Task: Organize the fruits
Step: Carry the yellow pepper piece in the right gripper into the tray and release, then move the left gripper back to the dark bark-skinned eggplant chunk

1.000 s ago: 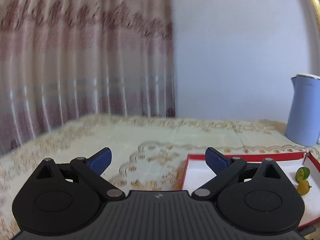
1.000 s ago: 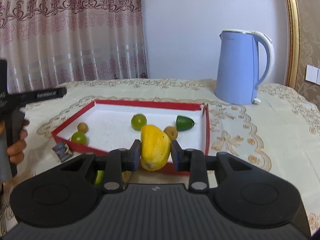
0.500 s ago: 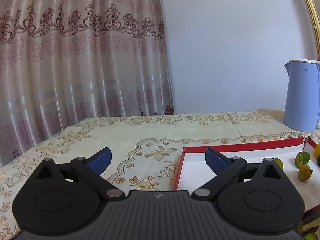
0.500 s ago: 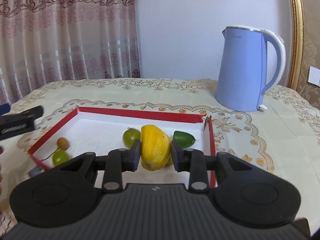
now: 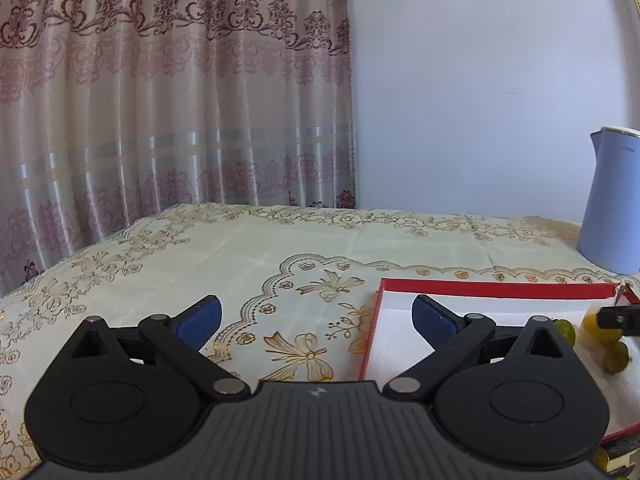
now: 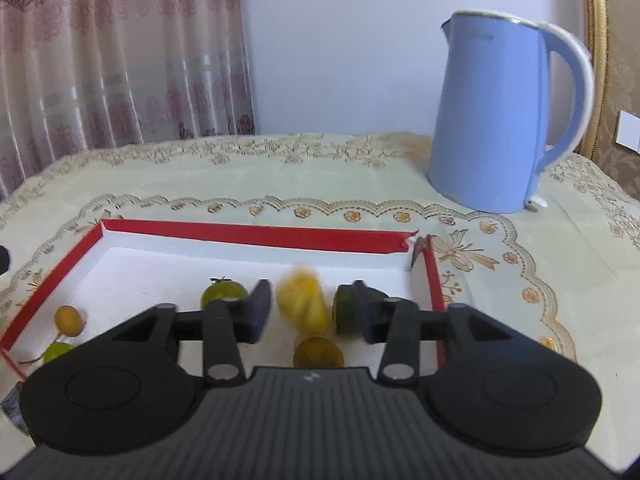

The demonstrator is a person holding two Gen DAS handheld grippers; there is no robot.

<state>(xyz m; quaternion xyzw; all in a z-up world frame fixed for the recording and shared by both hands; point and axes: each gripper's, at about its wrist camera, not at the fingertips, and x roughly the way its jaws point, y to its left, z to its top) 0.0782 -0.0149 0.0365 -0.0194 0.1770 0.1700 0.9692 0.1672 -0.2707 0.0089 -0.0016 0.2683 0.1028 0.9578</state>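
A red-rimmed white tray point(image 6: 256, 234) lies on the tablecloth. My right gripper point(image 6: 310, 310) hangs over its near right part and its jaws are opening. A yellow fruit point(image 6: 302, 300), blurred, sits between the pads with a gap on each side. Under it lies a small brownish fruit point(image 6: 318, 352). A green round fruit point(image 6: 222, 294) is behind the left finger and a dark green one point(image 6: 344, 312) by the right finger. In the left wrist view my left gripper point(image 5: 316, 312) stands open and empty beside the tray's point(image 5: 496, 286) left rim.
A blue kettle point(image 6: 496, 120) stands behind the tray at the right, also in the left wrist view point(image 5: 612, 208). Two small fruits, yellow point(image 6: 68, 319) and green point(image 6: 56, 352), lie at the tray's left end. A curtain hangs behind the table.
The right gripper has moved forward over the tray and its jaws have parted from the yellow fruit, which now blurs loose between them. The left gripper has stayed open and nearly still.
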